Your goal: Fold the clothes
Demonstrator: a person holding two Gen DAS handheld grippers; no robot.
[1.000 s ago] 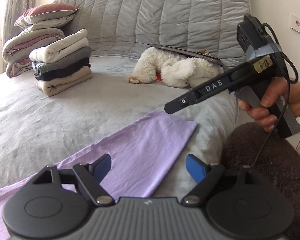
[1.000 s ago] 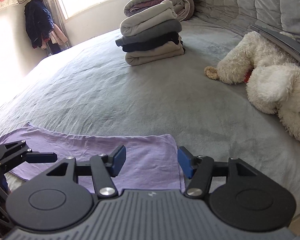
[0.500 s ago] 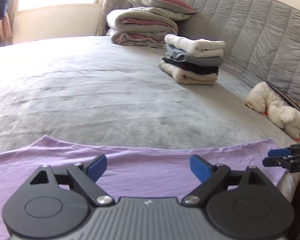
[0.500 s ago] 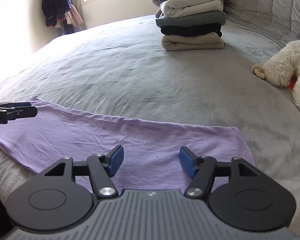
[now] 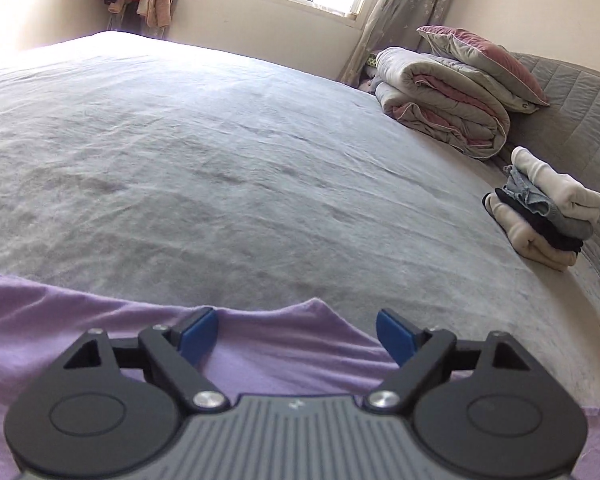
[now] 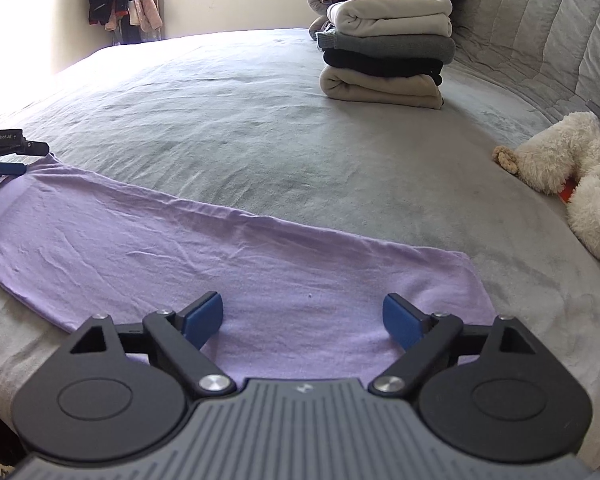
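Lilac cloth [image 6: 220, 248] flat at bed [image 6: 260, 128] edge; both claws [image 5: 296, 334] [image 6: 303, 318] released, right's just widened.

The toy dog [image 6: 580, 184] runs off the right edge; the left gripper [image 6: 8, 158] is mostly cut off.

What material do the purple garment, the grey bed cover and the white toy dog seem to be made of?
Purple garment: probably thin cotton jersey, matte; it lies flat with fine soft wrinkles.
Grey bed cover: seemingly a brushed, velvety fabric; it shows darker and lighter streaks in its nap.
White toy dog: plush, likely synthetic; its pile looks curly and fluffy.
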